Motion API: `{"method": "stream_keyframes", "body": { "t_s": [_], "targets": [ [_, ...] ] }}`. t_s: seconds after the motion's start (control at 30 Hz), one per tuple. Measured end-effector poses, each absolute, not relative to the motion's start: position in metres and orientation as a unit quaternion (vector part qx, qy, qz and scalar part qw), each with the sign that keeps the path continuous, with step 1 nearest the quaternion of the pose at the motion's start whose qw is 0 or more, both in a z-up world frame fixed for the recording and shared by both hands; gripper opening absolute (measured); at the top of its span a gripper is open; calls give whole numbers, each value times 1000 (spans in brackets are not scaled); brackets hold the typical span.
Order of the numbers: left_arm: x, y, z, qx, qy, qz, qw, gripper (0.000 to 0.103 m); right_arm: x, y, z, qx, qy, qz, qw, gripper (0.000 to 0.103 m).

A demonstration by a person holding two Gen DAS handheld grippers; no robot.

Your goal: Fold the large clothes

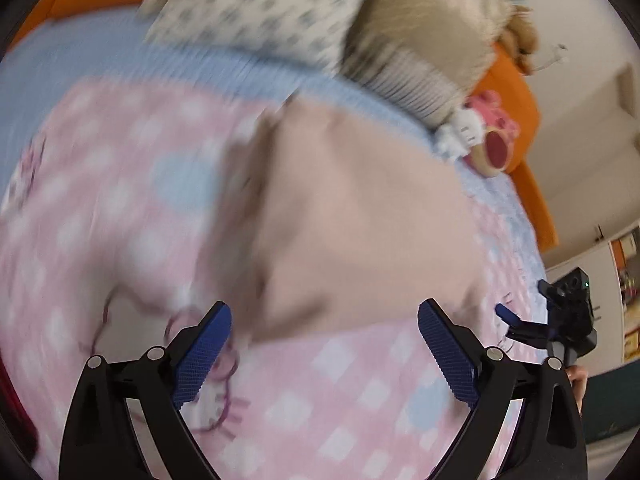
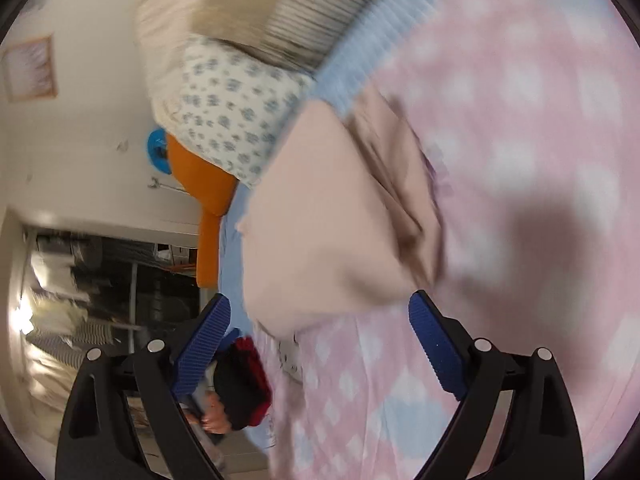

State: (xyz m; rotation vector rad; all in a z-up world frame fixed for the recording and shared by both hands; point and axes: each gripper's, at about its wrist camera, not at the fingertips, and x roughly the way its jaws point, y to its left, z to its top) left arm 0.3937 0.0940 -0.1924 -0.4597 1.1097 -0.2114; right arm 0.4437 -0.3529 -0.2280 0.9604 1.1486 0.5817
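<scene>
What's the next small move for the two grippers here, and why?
Probably lower the left gripper onto the near edge of the beige garment and close. Both it and the right gripper are open and hold nothing, while the garment lies bunched on the pink bedspread. The frames are blurred, so the exact edge is uncertain.

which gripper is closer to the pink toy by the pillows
Right. The right gripper sits on the toy's side of the beige garment; the left gripper is at the garment's near edge, farther away.

Left hand-held gripper (image 1: 325, 344) jaws spread; right hand-held gripper (image 2: 320, 340) likewise
</scene>
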Motion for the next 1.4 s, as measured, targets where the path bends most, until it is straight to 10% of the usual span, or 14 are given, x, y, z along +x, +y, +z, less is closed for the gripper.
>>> {"method": "stream_keyframes", "body": {
  "t_s": [0.33, 1.17, 1.4],
  "targets": [
    [406, 115, -274, -425, 490, -130, 750, 95, 465, -327, -291, 522, 528, 248, 622, 91],
    [481, 136, -320, -523, 496, -188, 667, 101, 558, -299, -307, 512, 545, 274, 605, 97],
    [486, 116, -300, -461, 503, -158, 714, 91, 551, -298, -305, 472, 539, 281, 638, 55]
  ]
}}
